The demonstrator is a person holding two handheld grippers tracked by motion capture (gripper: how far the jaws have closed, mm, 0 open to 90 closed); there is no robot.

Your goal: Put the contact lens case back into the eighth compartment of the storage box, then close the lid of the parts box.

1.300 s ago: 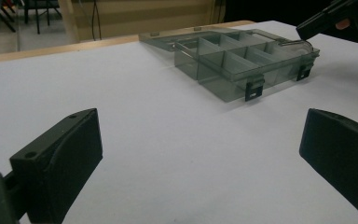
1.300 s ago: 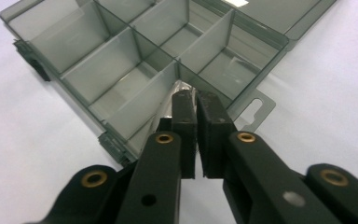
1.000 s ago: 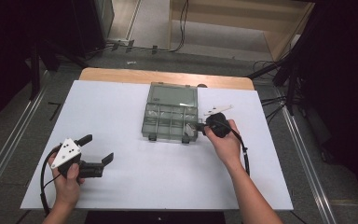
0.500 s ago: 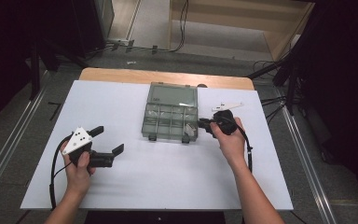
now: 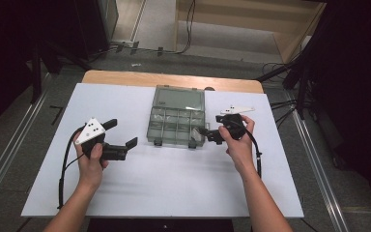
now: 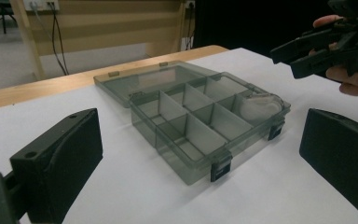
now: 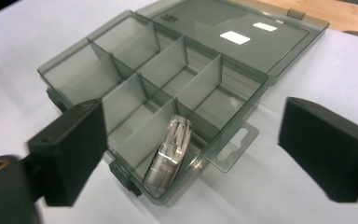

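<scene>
- One compartment box (image 5: 178,125), smoky clear plastic, lid (image 5: 179,98) folded flat open behind it; eight compartments counted in two rows of four.
- One clear tape roll (image 7: 170,151), standing on edge, tilted, in the front corner compartment nearest the right gripper (image 5: 208,134); same roll (image 6: 259,103) visible from the left gripper view.
- Two front latches (image 6: 220,169) on the box wall, both undone.
- Two grippers, one per hand.
- Right gripper: jaws spread wide, empty; just beside the right front corner of the box, tape roll directly ahead between the jaw lines, not touched.
- Left gripper (image 5: 121,137): jaws spread wide, empty; box ahead and slightly right, apart from the tips.
- One white table cover (image 5: 174,188); bare sheet between left gripper and box, and broad bare sheet on the near side of both grippers.
- One hang tab (image 7: 233,142) projecting from the box side wall, just ahead of the right gripper's right jaw.
- Wooden table edge (image 5: 125,77) beyond the lid.
</scene>
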